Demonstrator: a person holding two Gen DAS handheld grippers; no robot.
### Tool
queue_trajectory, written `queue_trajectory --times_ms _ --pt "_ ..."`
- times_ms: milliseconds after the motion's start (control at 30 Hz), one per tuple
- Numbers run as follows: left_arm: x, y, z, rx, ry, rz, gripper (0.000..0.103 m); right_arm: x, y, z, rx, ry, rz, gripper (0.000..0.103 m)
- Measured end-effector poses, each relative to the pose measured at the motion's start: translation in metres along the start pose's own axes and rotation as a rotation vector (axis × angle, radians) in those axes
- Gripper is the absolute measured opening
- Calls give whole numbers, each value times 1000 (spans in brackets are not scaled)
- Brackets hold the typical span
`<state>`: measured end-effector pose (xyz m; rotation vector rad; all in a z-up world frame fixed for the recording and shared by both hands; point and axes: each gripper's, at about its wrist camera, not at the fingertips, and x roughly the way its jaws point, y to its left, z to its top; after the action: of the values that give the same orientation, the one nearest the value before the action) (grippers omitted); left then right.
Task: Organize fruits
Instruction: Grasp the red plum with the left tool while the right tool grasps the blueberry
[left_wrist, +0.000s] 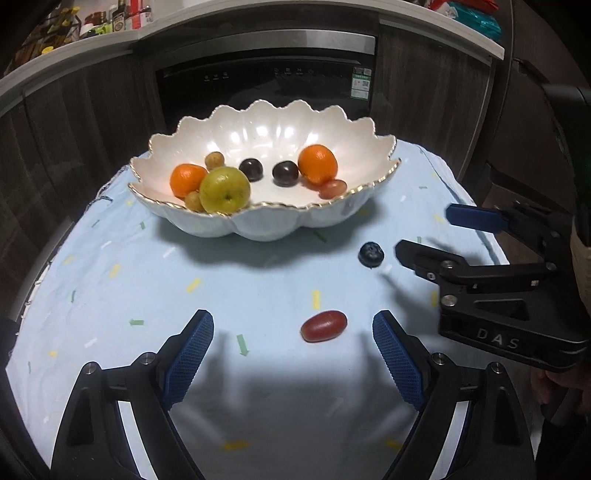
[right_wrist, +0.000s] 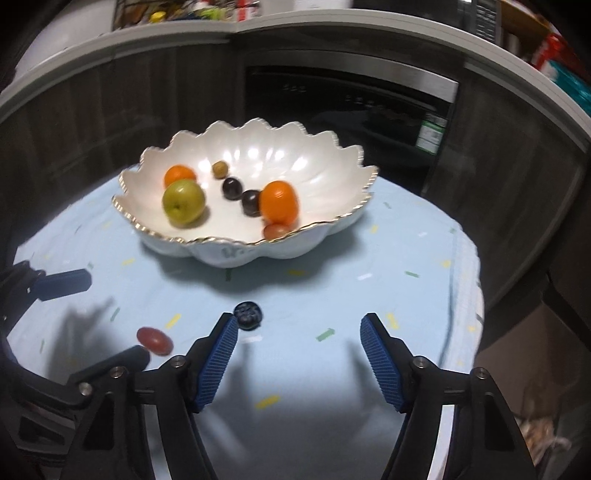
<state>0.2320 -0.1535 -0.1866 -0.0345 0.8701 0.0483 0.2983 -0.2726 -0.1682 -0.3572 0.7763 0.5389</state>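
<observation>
On the cloth (left_wrist: 147, 280) — blueberry (left_wrist: 371, 254), red grape (left_wrist: 324, 326) — both claws agape.

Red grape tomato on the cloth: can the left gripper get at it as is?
Probably yes. The red grape tomato lies alone on the cloth, just ahead of the left gripper, whose jaws stand open wider than it. The right gripper is off by the blueberry, clear of the path.
</observation>
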Motion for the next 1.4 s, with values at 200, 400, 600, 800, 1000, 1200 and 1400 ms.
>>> queue_trajectory --times_ms 200,400,600,800,1000,1200,1400 --pt "9 -2 -4 7 10 -1 84 10 6 1 -58 8 41 62" --pt "15 -5 -5 13 13 -15 77 16 10 2 -77 3 95 57" --pt "16 -9 -2 16 9 -31 72 21 11 5 -76 4 130 52" --pt "25 -9 -2 5 56 -47 63 29 15 4 -97 29 156 46" --pt "26 -10 -2 6 55 -48 59 35 18 3 -107 54 166 37" --pt "26 -12 -1 16 51 -56 41 36 18 1 -103 63 175 27" --pt "26 -13 -1 29 49 -66 28 35 19 1 -105 61 172 23"
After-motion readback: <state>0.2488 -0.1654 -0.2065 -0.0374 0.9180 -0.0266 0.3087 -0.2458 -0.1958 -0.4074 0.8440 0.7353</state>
